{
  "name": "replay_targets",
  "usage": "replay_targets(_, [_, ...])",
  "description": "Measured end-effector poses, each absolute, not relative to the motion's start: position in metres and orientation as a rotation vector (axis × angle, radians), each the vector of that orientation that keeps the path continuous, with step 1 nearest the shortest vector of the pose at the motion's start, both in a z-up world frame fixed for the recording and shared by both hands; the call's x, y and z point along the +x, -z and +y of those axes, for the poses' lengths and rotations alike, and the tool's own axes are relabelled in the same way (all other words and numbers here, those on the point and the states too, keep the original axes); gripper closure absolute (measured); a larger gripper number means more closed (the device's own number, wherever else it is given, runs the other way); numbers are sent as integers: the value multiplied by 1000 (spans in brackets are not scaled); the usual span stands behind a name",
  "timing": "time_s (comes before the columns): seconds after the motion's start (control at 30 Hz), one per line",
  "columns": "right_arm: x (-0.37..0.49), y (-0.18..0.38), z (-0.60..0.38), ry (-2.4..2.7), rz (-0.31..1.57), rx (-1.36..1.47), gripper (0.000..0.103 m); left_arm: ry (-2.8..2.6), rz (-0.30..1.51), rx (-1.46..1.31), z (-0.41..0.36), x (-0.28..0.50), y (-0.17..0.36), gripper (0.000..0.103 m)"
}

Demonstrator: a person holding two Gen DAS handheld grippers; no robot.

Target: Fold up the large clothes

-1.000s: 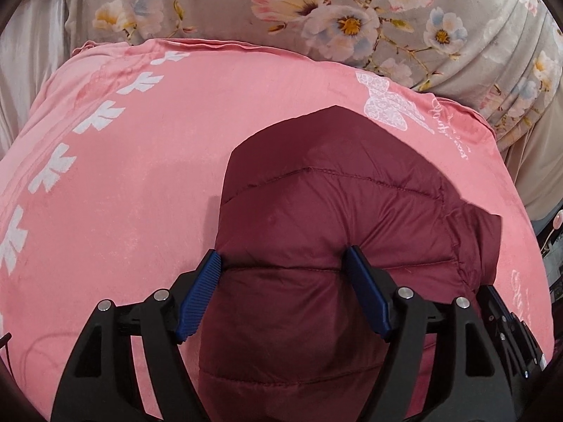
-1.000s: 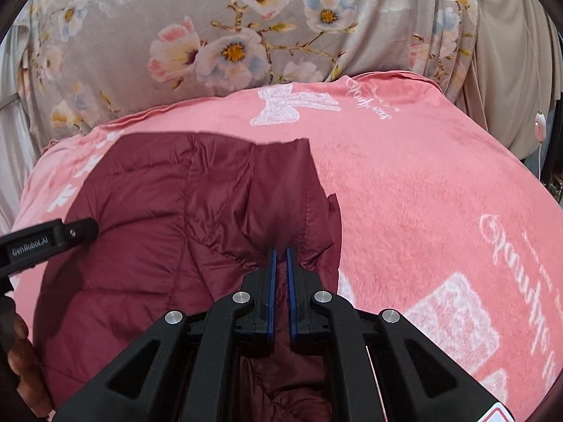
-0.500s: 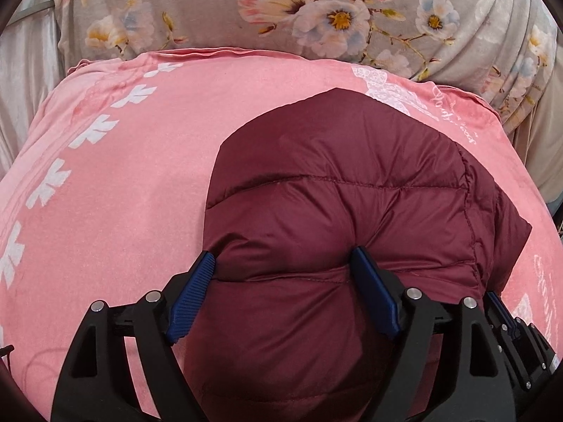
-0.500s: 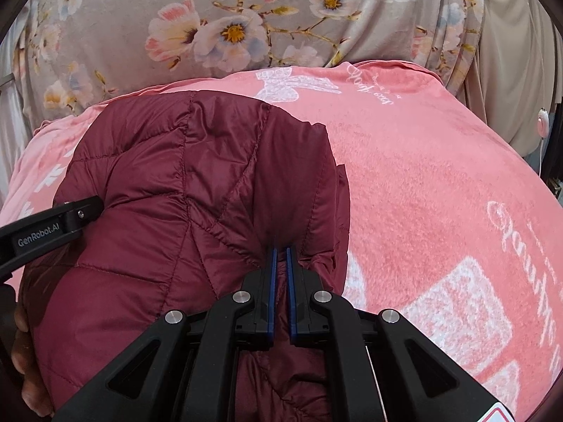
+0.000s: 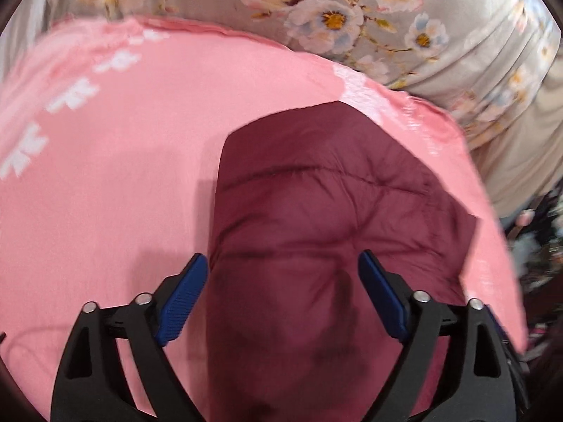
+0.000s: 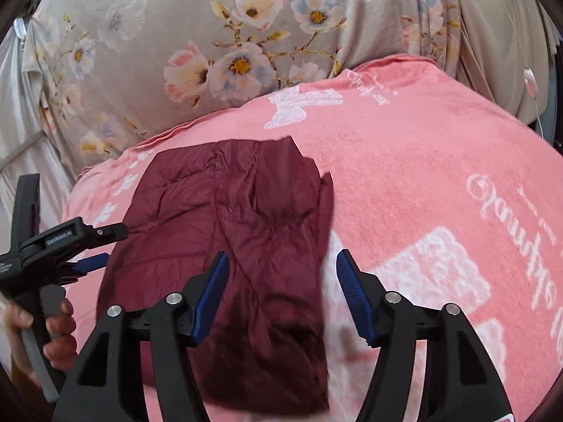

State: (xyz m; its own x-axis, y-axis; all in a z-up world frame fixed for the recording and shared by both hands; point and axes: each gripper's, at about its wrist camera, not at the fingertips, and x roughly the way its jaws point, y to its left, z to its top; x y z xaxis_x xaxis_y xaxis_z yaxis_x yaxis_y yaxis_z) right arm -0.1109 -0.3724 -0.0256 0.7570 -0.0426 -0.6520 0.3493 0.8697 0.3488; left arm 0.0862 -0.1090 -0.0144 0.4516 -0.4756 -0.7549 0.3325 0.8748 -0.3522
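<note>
The maroon puffer jacket lies folded on the pink blanket. Both tongs, left and right, have just been opening and grip nothing. Released, its springy padding may puff the fold open.

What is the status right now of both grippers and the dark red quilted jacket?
Left gripper open, right gripper open, jaws just opened, nothing pinched. Dark red quilted jacket lies folded on pink towel blanket. Nothing in the way.
</note>
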Motion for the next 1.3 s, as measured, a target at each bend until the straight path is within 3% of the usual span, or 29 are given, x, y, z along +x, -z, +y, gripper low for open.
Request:
replay_targets(0.23, [-113,65,-383,122,773,750,37,611,1183,-365,-85,81,50,12])
replay_targets(0.57, [-99,91,-378,49,761,912,32,669,1238,-432,-97,74,64,8])
replay_targets(0.6, [-96,91,-376,41,763,910,34,671,1235,-420,-99,74,63,9])
replay_targets(0.67, [-90,88,-375,11,774,903,56,659,1217,-366,-105,71,55,17])
replay_targets(0.77, [-89,74,-366,4,755,845,75,652,1161,-278,-111,65,38,38])
replay_targets(0.83, [-89,61,-359,18,738,787,80,664,1114,-216,-116,59,20,53])
replay_targets(1.03, [-95,15,-338,55,665,629,85,709,981,-106,-127,39,-29,68])
replay_targets(1.3, [-119,-51,-317,114,495,462,85,771,762,-38,-125,1,-100,69])
